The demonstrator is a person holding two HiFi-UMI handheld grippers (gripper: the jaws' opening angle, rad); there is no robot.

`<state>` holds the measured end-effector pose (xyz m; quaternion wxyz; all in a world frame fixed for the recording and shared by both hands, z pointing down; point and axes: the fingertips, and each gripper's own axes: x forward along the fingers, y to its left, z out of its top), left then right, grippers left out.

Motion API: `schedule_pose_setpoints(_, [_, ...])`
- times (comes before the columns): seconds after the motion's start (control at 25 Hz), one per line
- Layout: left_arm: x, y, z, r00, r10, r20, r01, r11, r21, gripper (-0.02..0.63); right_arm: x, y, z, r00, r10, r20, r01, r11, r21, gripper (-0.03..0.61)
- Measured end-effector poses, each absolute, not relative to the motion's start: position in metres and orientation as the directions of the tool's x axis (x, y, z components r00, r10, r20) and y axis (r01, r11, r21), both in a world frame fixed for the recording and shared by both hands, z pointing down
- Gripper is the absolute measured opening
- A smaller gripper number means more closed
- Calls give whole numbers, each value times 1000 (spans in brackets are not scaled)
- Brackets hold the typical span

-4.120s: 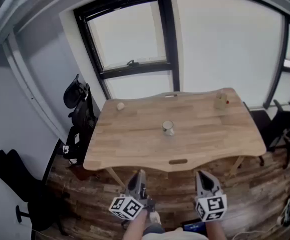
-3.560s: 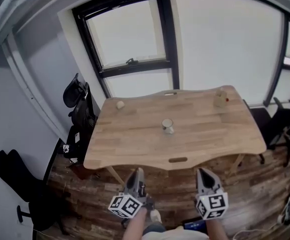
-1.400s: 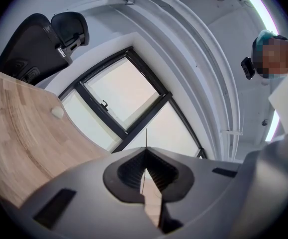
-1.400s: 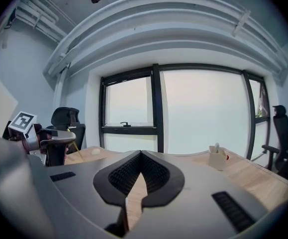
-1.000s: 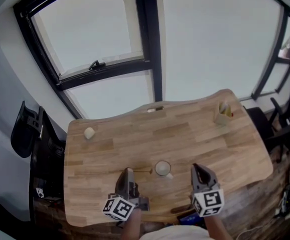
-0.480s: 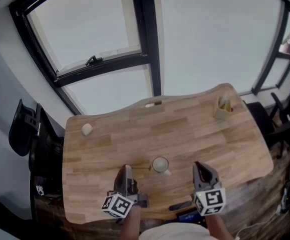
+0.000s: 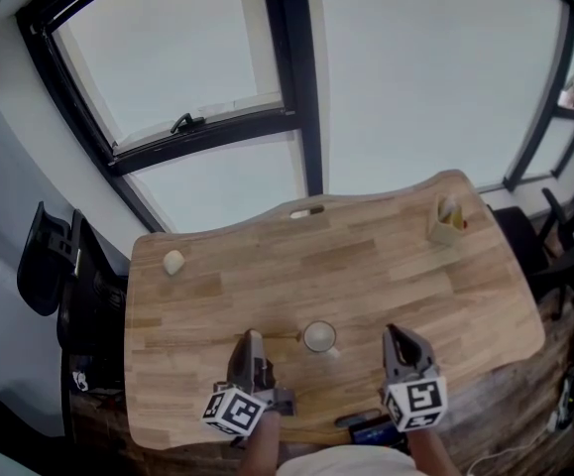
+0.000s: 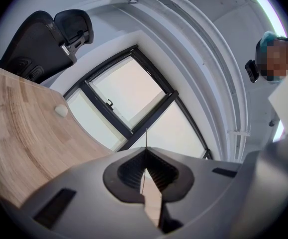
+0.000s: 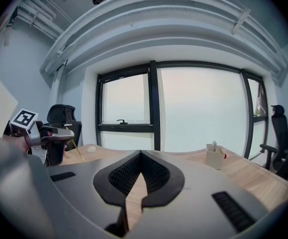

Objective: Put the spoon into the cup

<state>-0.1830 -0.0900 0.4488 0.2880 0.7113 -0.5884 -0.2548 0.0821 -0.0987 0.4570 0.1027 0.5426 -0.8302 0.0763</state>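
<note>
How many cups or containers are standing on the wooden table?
2. A small white round cup stands near the front middle of the light wooden table; a beige square holder stands at its far right corner. None seems hidden.

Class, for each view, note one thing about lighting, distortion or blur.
Head view: fisheye bows the table edges and window frame; panes washed out white. Left gripper view: black corner vignette, one mosaic patch. Right gripper view: ceiling beams arc; backlit, sharp.
</note>
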Motion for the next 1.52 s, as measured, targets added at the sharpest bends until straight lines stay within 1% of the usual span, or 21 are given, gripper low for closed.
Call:
schedule_pose_setpoints(0.24, [-187,-96,452,171,-985,-21,-692,-135,709,2,76,-109,459,-399,-878,265,-912,410,-18,-2])
schedule_pose_setpoints(0.68, [-188,-104,474,167,-986,27,-664,-92,742,2,71,-119,482,-429,-846,317,-894,448,-15,-2])
schedule_pose_setpoints(1.24, [-186,-112,500,193,-978,73,-666,-76,742,2,70,-124,501,-428,-820,380,-891,454,-24,-3])
schedule_pose_setpoints(1.52, [-182,-114,500,190,-978,87,-648,-59,759,2,67,-128,503,-435,-815,382,-888,459,-32,-3])
